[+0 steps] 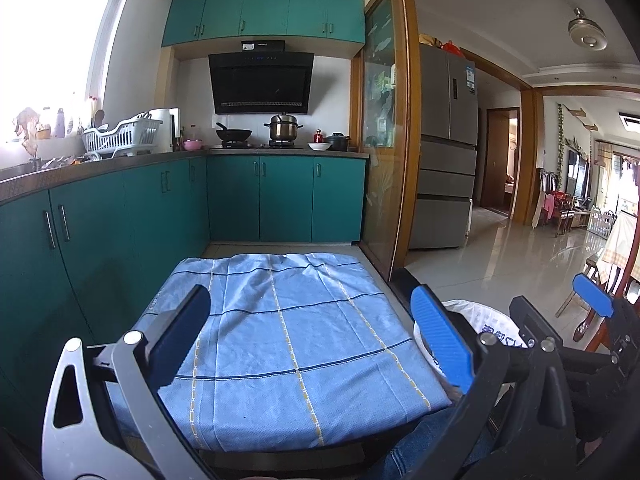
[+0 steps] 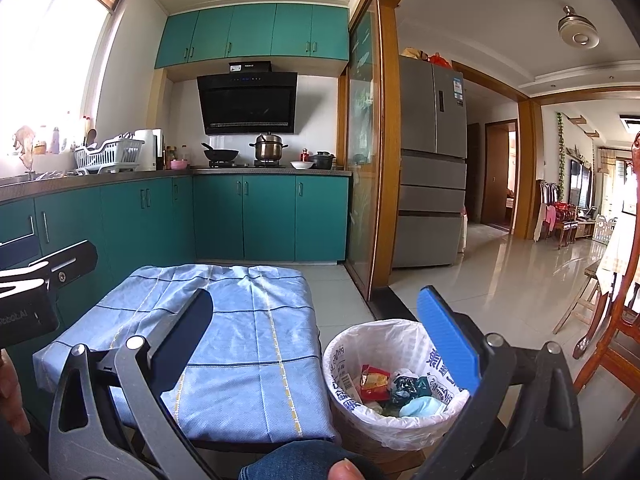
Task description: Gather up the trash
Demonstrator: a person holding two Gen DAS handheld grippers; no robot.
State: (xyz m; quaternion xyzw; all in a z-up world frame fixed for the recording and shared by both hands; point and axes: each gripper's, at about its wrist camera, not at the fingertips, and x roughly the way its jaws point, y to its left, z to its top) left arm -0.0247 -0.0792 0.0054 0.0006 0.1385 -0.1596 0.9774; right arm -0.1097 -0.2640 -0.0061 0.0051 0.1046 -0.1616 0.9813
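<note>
A small table under a blue checked cloth (image 1: 288,344) (image 2: 236,344) stands in front of me with nothing lying on it. To its right a woven bin lined with a white printed bag (image 2: 384,340) (image 1: 492,320) holds crumpled wrappers (image 2: 376,380), red, green and pale blue. My left gripper (image 1: 312,340) hangs open over the near half of the cloth, nothing between its fingers. My right gripper (image 2: 320,340) is open too, above the gap between table and bin, and empty. In the left wrist view the right gripper (image 1: 560,320) shows beyond the bin.
Teal cabinets (image 1: 120,216) run along the left and back, with a dish rack (image 1: 120,136), wok and pot on the counter. A glass sliding door (image 2: 364,160) and a grey fridge (image 2: 432,160) stand right of the table. A wooden chair (image 2: 616,320) is at far right. A person's knee (image 2: 304,464) is at the bottom.
</note>
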